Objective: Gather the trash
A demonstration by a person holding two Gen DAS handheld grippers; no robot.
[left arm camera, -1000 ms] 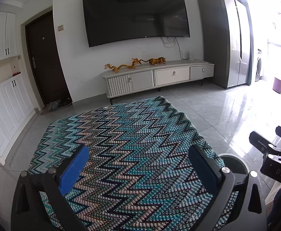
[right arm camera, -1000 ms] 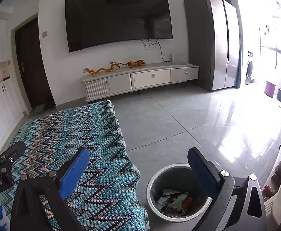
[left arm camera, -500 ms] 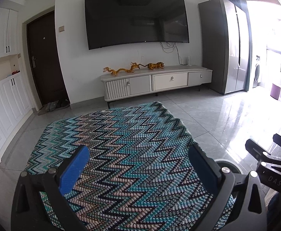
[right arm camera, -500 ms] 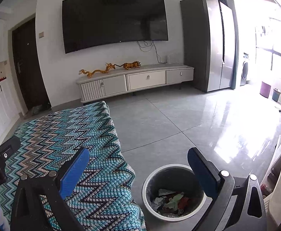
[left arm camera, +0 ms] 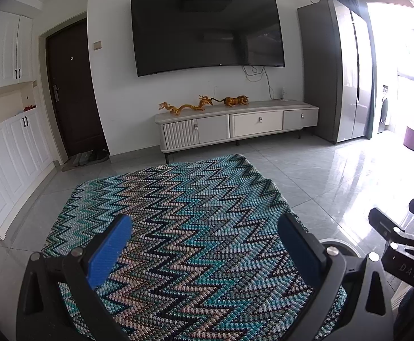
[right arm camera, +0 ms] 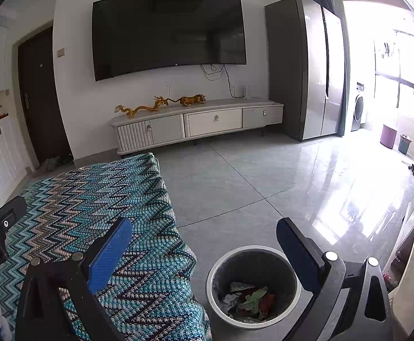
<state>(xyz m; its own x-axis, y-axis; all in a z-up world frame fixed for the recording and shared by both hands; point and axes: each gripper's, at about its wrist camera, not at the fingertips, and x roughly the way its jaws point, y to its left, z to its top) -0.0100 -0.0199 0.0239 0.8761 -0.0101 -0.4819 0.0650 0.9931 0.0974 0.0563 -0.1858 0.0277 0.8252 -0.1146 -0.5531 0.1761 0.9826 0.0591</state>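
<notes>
Left gripper (left arm camera: 204, 253): jaws set wide, blue pads (left arm camera: 109, 251) facing each other with nothing between them; it hangs above the zigzag cloth.
Right gripper (right arm camera: 204, 253): jaws likewise wide and empty; its left finger sits over the cloth's edge, its right finger over the bin's rim.
Zigzag cloth (left arm camera: 178, 227): teal, black and cream knit cover, directly beneath the left gripper; its right edge drops away below the right gripper's left finger. What it covers cannot be told.
Trash bin (right arm camera: 253, 285): round, pale rim, dark liner, standing upright on the floor with its mouth opening upward, its axis vertical; it lies just below and between the right gripper's fingers, nearer the right one, and just beside the cloth's hanging edge. From the left wrist view only a sliver of its rim shows behind the right finger.
Trash (right arm camera: 248, 299): crumpled scraps in grey, green and red, heaped loosely at the bottom of the bin; no clear long axis can be made out.
Floor (right arm camera: 263, 182): glossy grey tiles, ahead of both grippers.
TV cabinet (right arm camera: 198, 126): low, pale, far ahead against the wall, carrying gold figurines (right arm camera: 161, 105).
Television (right arm camera: 168, 32): dark, wall-mounted above the cabinet.
Refrigerator (right arm camera: 306, 65): tall, grey, far ahead to the right.
</notes>
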